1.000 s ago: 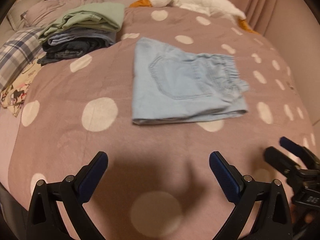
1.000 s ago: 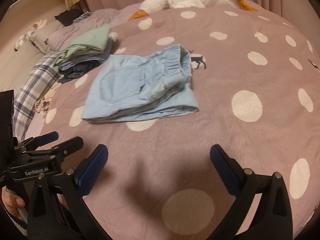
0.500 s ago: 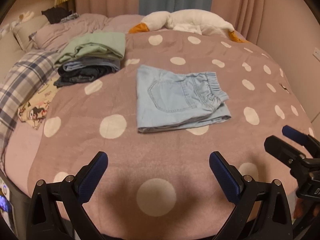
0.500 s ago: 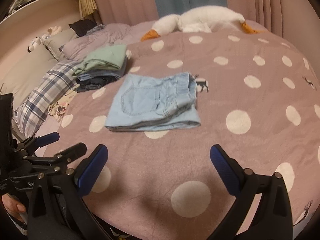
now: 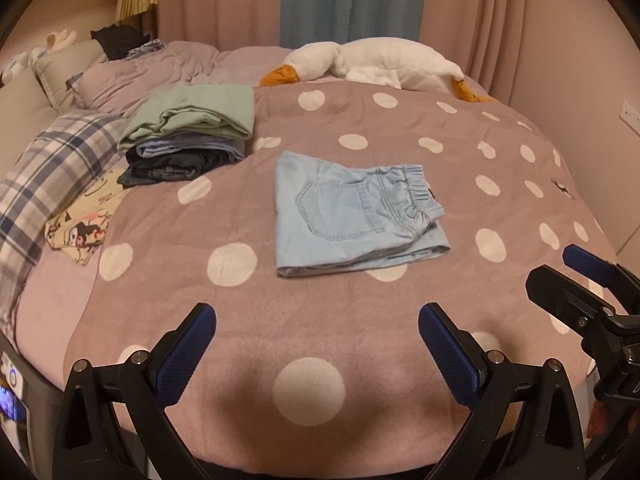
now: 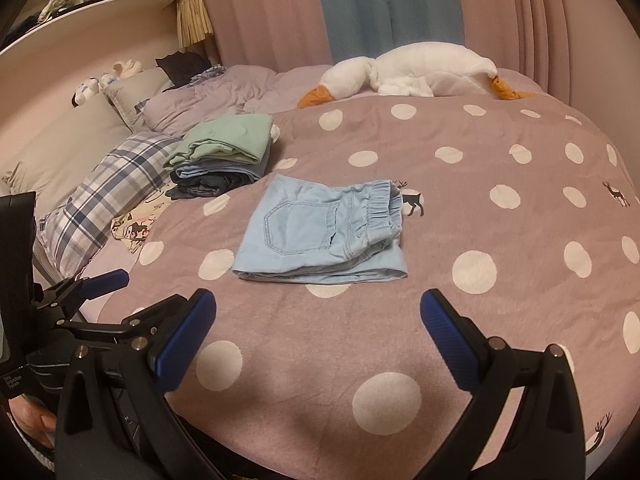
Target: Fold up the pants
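Evidently fold complete: light-blue denim pants (image 5: 352, 216), compact rectangle on dotted mauve bedspread (image 5: 320, 320), just right of folded clothes stack (image 5: 192, 136). Left tool (image 5: 316, 340), right tool (image 6: 316, 328) released, empty, near bed edge, apart from pants.

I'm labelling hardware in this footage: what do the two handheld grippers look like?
Both match: the left gripper and right gripper each have two black, angular, open-framed arms with silver pivot screws, ending in blue textured pads. Seen from the right wrist view, the left unit's black body carries small white lettering, too small to read. No cables or sleeves are visible.
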Demonstrator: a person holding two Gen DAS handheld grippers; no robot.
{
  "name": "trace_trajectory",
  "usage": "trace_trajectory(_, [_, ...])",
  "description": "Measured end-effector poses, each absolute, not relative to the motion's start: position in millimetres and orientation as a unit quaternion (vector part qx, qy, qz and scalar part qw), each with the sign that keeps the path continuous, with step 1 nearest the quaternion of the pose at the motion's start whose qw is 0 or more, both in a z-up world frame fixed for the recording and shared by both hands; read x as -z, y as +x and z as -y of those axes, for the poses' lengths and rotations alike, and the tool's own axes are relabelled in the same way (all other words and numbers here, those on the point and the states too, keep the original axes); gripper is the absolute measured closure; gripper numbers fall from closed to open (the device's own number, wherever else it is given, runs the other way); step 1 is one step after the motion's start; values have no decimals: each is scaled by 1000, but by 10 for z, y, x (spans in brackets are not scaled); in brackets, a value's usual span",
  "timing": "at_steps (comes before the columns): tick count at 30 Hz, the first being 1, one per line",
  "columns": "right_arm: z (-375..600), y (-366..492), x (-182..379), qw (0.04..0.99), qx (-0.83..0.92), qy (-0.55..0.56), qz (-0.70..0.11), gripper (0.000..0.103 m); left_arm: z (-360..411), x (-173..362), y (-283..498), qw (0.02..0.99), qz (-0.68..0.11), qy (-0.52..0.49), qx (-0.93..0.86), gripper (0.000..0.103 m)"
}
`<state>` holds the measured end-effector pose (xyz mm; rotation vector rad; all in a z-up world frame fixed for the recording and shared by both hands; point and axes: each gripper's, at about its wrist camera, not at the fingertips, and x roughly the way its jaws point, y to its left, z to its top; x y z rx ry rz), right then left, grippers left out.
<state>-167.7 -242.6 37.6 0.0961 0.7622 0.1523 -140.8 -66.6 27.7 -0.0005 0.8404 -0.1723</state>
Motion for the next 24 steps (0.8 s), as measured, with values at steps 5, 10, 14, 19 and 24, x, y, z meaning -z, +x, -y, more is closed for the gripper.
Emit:
trace_trajectory(5, [2404,-1688,-381,925,-75,46,-371,0,658,-278,-1408,909,-408,-1,85,2])
trace_trajectory(10, [2391,-1692,-377,925,-75,46,-370,0,656,-281,-1427,909,-408,-3,83,2])
trace_trajectory(14, [2393,-1694,-379,925,-74,47,-371,0,657,-283,-1440,909,-408,-2,82,2])
trace_trajectory(19, [2396,-1692,-378,925,-74,47,-370,0,663,-287,-1450,910,-407,0,82,2])
trace_trajectory(24, [2394,-1691,-373,924,-74,47,-371,0,676,-289,-1471,910,-407,0,82,2])
